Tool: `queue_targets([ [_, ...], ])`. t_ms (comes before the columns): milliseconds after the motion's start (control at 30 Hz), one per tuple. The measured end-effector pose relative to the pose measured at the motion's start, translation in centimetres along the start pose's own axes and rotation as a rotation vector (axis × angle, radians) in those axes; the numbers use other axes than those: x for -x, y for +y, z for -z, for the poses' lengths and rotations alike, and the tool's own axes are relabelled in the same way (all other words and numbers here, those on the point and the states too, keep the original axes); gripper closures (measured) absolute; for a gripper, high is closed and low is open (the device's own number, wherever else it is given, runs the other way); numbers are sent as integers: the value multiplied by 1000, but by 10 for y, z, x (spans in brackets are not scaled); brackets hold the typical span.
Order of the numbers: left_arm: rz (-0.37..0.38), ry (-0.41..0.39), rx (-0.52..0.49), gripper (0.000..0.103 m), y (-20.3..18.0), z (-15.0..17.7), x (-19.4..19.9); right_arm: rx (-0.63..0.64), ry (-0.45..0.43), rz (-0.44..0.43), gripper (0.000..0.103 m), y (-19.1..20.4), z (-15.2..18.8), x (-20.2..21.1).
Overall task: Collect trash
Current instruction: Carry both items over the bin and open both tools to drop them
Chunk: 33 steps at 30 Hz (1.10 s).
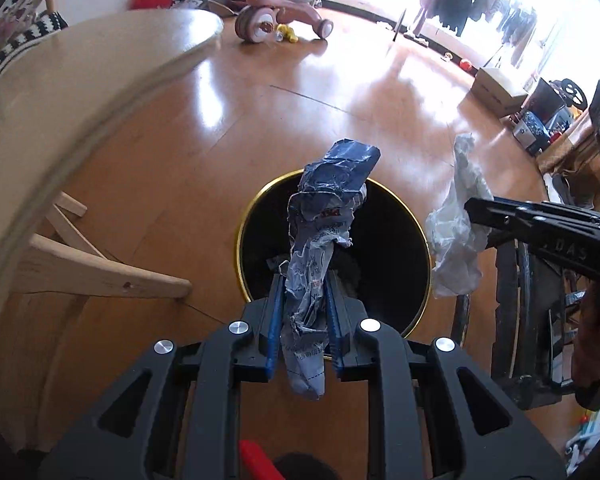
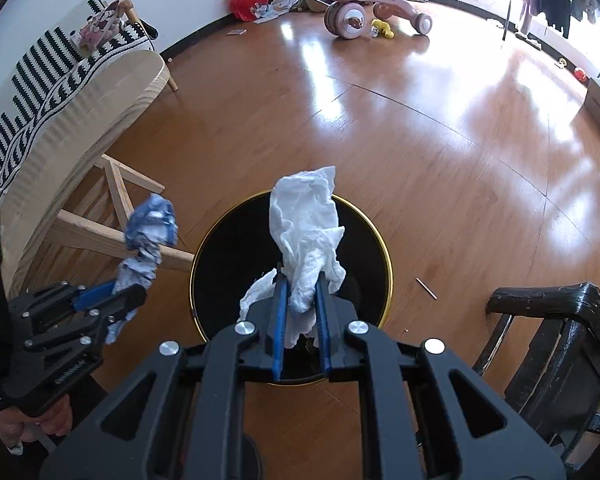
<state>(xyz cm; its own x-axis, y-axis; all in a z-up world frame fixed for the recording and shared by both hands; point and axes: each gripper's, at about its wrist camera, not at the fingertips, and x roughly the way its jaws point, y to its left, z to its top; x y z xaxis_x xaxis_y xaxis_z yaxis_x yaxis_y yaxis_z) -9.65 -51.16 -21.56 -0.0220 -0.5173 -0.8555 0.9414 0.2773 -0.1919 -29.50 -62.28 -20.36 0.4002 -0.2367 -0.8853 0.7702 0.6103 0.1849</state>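
My jaws are both clenched on trash: my left gripper (image 1: 304,280) pinches a crumpled blue-and-white printed wrapper (image 1: 332,184), my right gripper (image 2: 300,280) a crumpled white tissue (image 2: 308,216), each piece standing up from between the blue pads. Below them lie the wooden floor (image 2: 420,140), a pale wooden table (image 1: 80,92) to the left, and a dark wooden chair (image 2: 552,344) to the right. Both pieces hang over the round black bin with a gold rim (image 2: 384,248); a thin stick (image 2: 426,288) lies on the floor beside it.
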Motion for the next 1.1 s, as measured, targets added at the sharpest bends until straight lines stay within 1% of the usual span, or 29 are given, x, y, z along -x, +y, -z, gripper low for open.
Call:
queue_targets([
  [100,15,14,-3,84,-7,-8,-15,2,-3,4,89,1,1,1],
  [233,23,27,-24,84,-13,-13,-23,-6,-4,6,89,0,0,2],
  [300,23,34,-30,80,-16,-13,-26,-8,0,6,89,-1,0,2],
  [333,21,39,-33,75,-16,-14,-28,-11,-1,7,89,-1,0,3],
  [367,22,37,-34,63,-16,-15,-29,-13,-3,8,89,-1,0,3],
  [433,29,26,-32,47,-16,-15,-28,-15,-5,9,89,0,-1,4],
  [600,27,10,-35,44,-15,-12,-21,-11,1,5,89,4,-2,1],
  [733,19,-23,-17,31,-8,-11,-6,-7,10,-2,89,9,-8,-5],
  [900,0,-57,22,23,1,-9,14,-3,22,-2,88,19,-15,-12],
  [933,1,-67,26,22,3,-9,20,-6,25,-3,79,20,-16,-13],
  [967,-1,-72,29,19,3,-10,24,-10,27,-6,58,22,-18,-13],
  [1000,-5,-81,33,18,5,-10,29,-11,22,-5,48,23,-18,-12],
  [1033,-9,-92,42,16,6,-11,36,-8,6,1,41,26,-19,-9],
  [1100,-9,-105,55,15,9,-11,47,3,6,1,41,30,-20,-8],
])
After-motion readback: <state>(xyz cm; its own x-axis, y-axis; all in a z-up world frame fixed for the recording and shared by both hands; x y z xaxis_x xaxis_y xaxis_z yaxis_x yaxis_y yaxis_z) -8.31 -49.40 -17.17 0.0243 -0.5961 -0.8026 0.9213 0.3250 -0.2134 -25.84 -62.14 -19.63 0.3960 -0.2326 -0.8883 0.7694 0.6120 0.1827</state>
